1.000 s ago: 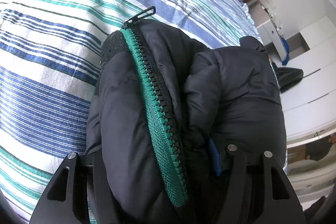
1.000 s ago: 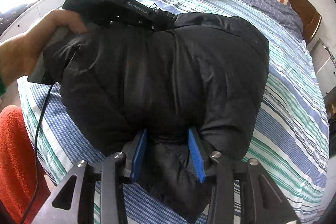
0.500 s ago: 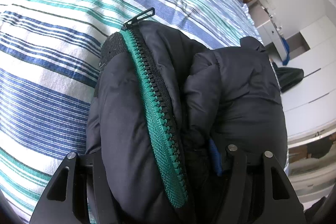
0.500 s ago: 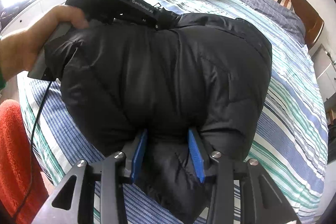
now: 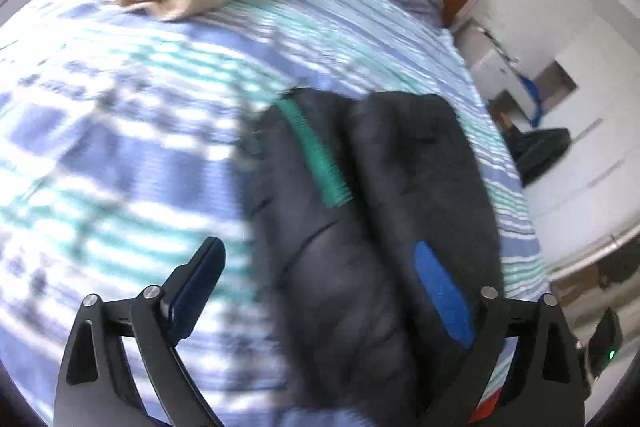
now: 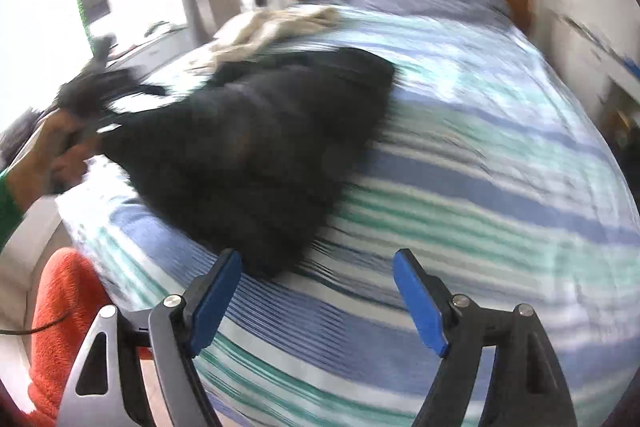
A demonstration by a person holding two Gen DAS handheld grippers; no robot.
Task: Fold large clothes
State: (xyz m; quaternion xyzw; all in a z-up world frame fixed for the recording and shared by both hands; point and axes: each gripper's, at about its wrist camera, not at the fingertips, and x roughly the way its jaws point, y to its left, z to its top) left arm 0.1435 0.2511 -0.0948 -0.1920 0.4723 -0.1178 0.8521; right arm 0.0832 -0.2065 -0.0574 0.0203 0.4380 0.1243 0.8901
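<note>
Left wrist view: left hand-held gripper (image 5: 328,275) was seen released, jaws just spread wide; black jacket (image 5: 340,267) lay unpinched between them on the striped bed (image 5: 120,147). Right wrist view: right hand-held gripper (image 6: 318,275) was seen released, just opened, nothing between; jacket (image 6: 260,147) ahead-left, apart.

Daylight floods in from a window (image 6: 48,27) at upper left of the right wrist view, blown out to white glare. Both views are motion-blurred: bedspread (image 5: 120,155) stripes smear, the jacket (image 6: 256,147) loses detail. Fisheye bends edges; corners go dark.
</note>
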